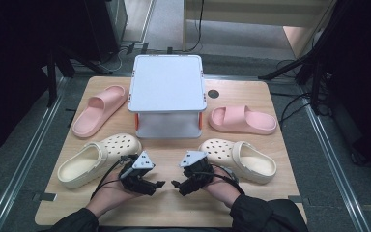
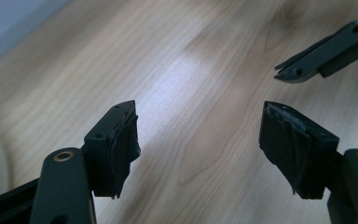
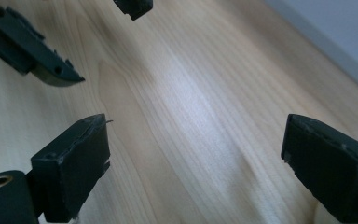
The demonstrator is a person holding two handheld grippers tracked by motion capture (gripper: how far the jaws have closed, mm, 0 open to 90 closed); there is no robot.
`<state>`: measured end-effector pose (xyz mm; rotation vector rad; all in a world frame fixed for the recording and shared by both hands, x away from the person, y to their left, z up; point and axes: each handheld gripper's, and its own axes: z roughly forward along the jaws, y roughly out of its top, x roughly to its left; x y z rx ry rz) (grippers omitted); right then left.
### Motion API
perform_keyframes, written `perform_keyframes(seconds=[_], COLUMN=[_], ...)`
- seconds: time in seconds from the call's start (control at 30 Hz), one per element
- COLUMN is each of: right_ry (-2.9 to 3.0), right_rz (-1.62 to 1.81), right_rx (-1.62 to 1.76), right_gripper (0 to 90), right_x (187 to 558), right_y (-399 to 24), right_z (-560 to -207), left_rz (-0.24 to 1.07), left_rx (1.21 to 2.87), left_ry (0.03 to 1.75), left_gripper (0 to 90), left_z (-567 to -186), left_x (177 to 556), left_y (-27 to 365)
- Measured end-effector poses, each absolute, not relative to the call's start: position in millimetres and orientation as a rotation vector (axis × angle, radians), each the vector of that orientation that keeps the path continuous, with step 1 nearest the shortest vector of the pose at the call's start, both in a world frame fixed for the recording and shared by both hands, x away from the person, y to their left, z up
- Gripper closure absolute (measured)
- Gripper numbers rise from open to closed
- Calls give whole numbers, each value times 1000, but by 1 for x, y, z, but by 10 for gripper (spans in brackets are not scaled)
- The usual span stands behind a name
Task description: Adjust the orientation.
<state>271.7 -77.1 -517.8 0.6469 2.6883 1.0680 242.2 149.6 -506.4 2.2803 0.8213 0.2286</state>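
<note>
Two hands hold my grippers low over the front middle of the wooden table, tips facing each other a small gap apart. In the high view the left gripper sits beside the left cream clog. The right gripper is near the right cream clog. The left gripper is open over bare wood in its own view, with nothing between its pads. The right gripper is likewise open and empty. A pink slide lies at back left, another pink slide at right.
A white two-level stand occupies the middle back of the table between the slides. A small dark round hole sits right of it. Dark tripod legs and cables stand on the floor at both sides. Bare wood lies between the clogs.
</note>
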Motion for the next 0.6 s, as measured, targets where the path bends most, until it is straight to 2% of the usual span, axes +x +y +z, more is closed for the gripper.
perform_keyframes(seconds=[0.07,0.1,0.17,0.2,0.37,0.43,0.57,0.6], right_ry=[2669,2670,2664,2657,2666,2668,2726,2743], right_rz=[1117,1146,1173,1211,1221,1211,1217,1244], right_rx=[657,653,653,693,812,866,885,844], right_gripper=[84,134,145,129,127,127,124,124], right_x=[272,272,272,271,271,272,269,266], right_y=[-82,-84,-86,-89,-92,-93,-99,-102], right_z=[-514,-512,-510,-507,-504,-504,-503,-501], left_rz=[274,253,211,244,227,175,102,42], left_rx=[2244,2221,2212,2215,2238,2260,2271,2275], left_ry=[802,791,792,812,774,777,746,735], left_gripper=[301,334,415,409,408,400,306,284], left_z=[-499,-496,-493,-488,-483,-482,-482,-484], left_x=[239,238,238,238,243,249,257,262], left_y=[153,156,158,161,167,169,173,173])
